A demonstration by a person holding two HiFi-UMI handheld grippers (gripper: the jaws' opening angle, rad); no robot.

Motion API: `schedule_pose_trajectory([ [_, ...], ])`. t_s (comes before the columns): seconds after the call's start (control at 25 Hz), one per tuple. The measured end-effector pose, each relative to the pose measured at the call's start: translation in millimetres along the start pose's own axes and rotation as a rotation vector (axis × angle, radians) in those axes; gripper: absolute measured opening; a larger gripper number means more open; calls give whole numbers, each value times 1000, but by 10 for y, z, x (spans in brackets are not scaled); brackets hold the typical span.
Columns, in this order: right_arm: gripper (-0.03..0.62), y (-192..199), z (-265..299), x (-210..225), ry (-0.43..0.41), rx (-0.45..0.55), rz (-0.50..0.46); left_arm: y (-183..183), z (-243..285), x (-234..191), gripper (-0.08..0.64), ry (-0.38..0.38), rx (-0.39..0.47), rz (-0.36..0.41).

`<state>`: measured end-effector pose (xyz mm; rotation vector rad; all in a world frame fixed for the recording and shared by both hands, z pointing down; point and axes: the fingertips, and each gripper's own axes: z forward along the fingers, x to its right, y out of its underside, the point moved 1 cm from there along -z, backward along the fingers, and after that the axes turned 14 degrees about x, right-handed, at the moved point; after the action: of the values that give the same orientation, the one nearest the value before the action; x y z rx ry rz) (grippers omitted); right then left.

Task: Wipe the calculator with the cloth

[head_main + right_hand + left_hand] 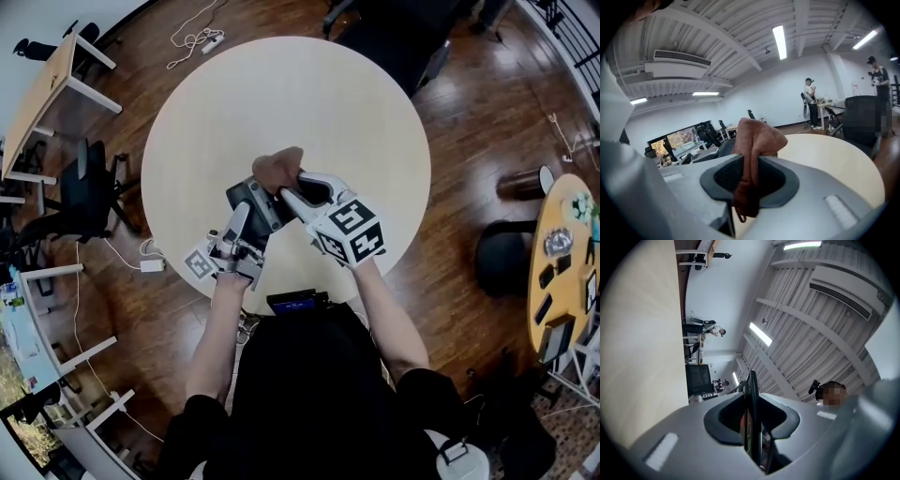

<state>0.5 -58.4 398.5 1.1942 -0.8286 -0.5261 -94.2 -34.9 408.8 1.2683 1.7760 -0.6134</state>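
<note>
In the head view, your left gripper has its jaws nearly together, clamped on the near end of the calculator. It holds the calculator off the round table, close in front of you. The calculator's long axis runs away from you, toward the middle of the table, and its broad face turns up and to your right. Your right gripper is pinched shut on the brown cloth, which bunches over the calculator's far end and seems to touch it.

In the left gripper view, the calculator shows edge-on as a thin dark slab standing straight out between the closed jaws. The camera looks up at the ceiling, so the free end probably tilts upward. The slab looks stiff and light, with a smooth case that could twist in so narrow a bite. Grip the case by its end and flat sides and stay off the keys and display, which are the delicate parts.

In the right gripper view, the cloth is gathered in a fold between the pads. A loose lobe rises past the fingertips and a tail hangs below. It is soft and limp, so wipe with that free lobe and press lightly along the calculator's length.
</note>
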Motion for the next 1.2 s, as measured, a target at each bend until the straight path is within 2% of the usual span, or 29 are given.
schedule_pose_trajectory([
  [0.2,91,454,-203,-342,-113,-157,-45,-197,23,-26,81,8,107,-24],
  [0.32,91,875,-514,-353,-98,-248,-12,-294,46,7,80,15,122,-9],
  [0.4,91,811,-630,-219,-32,-210,27,-333,40,33,80,13,101,6],
  [0.52,91,211,-551,9,45,-60,-3,-321,26,75,80,23,74,9],
  [0.6,91,-154,-373,120,50,4,-51,-228,33,104,80,38,51,1],
  [0.68,91,-283,-169,211,42,3,-78,-138,63,141,80,58,46,-13],
  [0.84,91,22,-150,87,-11,-59,-18,-162,61,139,80,46,108,-26],
  [1.0,91,686,-373,-278,-81,-149,53,-260,8,77,80,18,159,-26],
  [1.08,91,916,-482,-311,-72,-190,75,-292,-13,59,77,13,171,-24],
  [1.2,91,735,-615,-268,-38,-133,88,-301,-15,41,77,0,169,-12],
])
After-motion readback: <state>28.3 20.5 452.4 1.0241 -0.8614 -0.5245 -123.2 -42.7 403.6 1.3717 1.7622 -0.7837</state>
